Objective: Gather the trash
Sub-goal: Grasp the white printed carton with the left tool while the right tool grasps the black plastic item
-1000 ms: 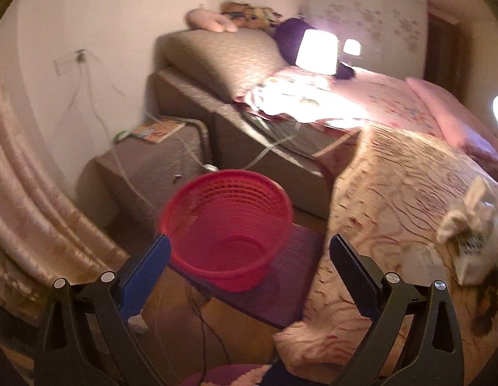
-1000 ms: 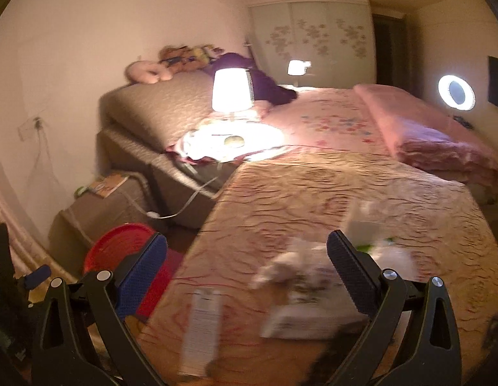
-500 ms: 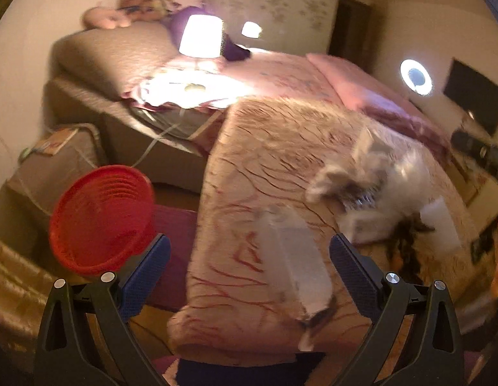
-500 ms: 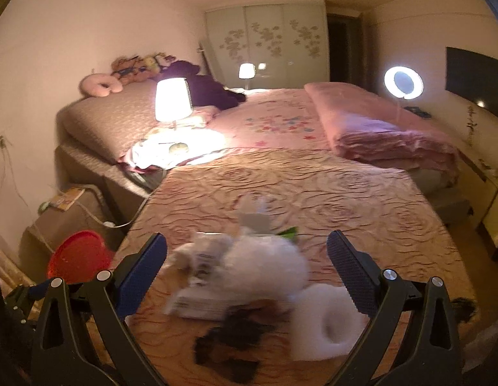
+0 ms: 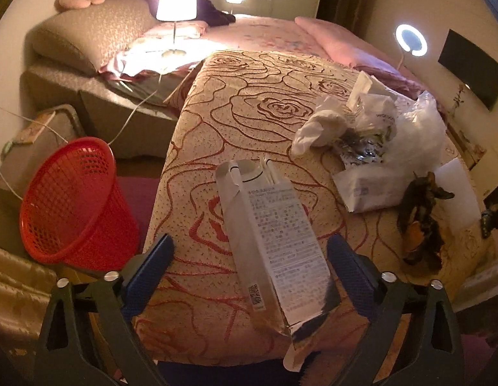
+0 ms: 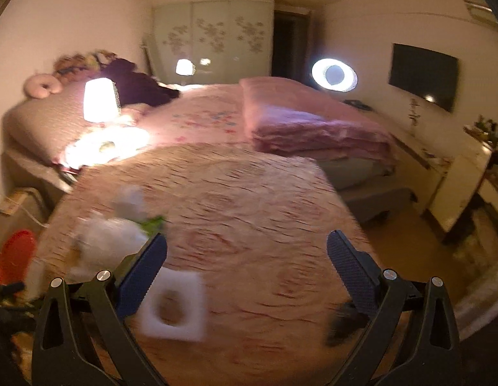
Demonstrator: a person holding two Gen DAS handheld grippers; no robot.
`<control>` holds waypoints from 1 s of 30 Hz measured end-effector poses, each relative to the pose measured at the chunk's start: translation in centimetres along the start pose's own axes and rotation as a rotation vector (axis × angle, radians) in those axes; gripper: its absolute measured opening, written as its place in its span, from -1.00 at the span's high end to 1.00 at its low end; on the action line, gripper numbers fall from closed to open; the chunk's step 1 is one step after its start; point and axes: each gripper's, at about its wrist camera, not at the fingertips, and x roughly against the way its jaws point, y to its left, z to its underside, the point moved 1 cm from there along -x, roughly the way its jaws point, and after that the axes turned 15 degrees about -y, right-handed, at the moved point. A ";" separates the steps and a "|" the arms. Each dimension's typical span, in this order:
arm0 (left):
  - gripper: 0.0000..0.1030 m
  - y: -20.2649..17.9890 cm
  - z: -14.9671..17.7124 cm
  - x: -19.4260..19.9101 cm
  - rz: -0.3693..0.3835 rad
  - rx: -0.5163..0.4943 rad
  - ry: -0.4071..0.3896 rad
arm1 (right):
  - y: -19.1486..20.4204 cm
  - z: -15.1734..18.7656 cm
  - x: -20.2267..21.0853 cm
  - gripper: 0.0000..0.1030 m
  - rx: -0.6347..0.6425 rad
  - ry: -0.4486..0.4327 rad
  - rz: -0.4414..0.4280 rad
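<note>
left claw released over flattened carton on bed | looks light, crushable: pinch long edges | right claw released, empty | basket beside bed

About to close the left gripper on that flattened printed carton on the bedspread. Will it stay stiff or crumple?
The carton looks flattened and open-ended, so probably light and likely to buckle under the left gripper. Its glossy surface may slip; its near end seems to overhang the bedspread.
</note>
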 end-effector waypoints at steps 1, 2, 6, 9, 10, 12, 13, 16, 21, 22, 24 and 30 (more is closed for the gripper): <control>-0.63 -0.2 -0.1 -0.1 0.000 -0.011 -0.002 | -1.3 0.5 -0.2 -0.88 -0.008 0.019 0.022; -0.54 -0.3 -0.1 -0.1 -0.001 -0.020 -0.005 | -2.6 1.1 -0.5 -0.88 -0.028 0.041 0.041; -0.15 -0.6 -0.3 0.0 0.005 -0.040 -0.021 | -6.6 3.6 -1.2 -0.88 -0.084 0.108 0.125; 0.05 -0.6 -0.3 0.0 -0.002 -0.051 -0.030 | -9.0 6.0 -1.9 -0.88 -0.128 0.154 0.170; 0.08 -0.6 -0.4 0.0 -0.005 -0.051 -0.032 | -9.3 6.6 -2.1 -0.88 -0.143 0.166 0.175; 0.15 -0.5 -0.4 0.0 -0.006 -0.046 -0.034 | -10.1 7.5 -2.5 -0.88 -0.169 0.188 0.179; 0.18 -0.4 -0.5 0.0 -0.008 -0.045 -0.035 | -10.1 8.1 -2.7 -0.88 -0.176 0.201 0.177; 0.27 -0.1 -0.5 0.0 -0.008 -0.041 -0.041 | -9.8 9.4 -3.6 -0.65 -0.171 0.236 0.150; 0.32 0.2 -0.6 -0.1 0.004 -0.030 -0.047 | -9.2 10.8 -4.4 -0.08 -0.161 0.290 0.121; 0.32 0.3 -0.6 -0.1 0.006 -0.028 -0.049 | -9.1 10.8 -4.5 0.02 -0.158 0.293 0.111; 0.32 0.4 -0.6 -0.1 0.013 -0.022 -0.051 | -8.5 10.7 -4.5 0.08 -0.140 0.289 0.099; 0.35 1.0 -0.7 0.0 0.041 0.012 -0.055 | -6.7 10.4 -5.0 0.18 -0.079 0.269 0.066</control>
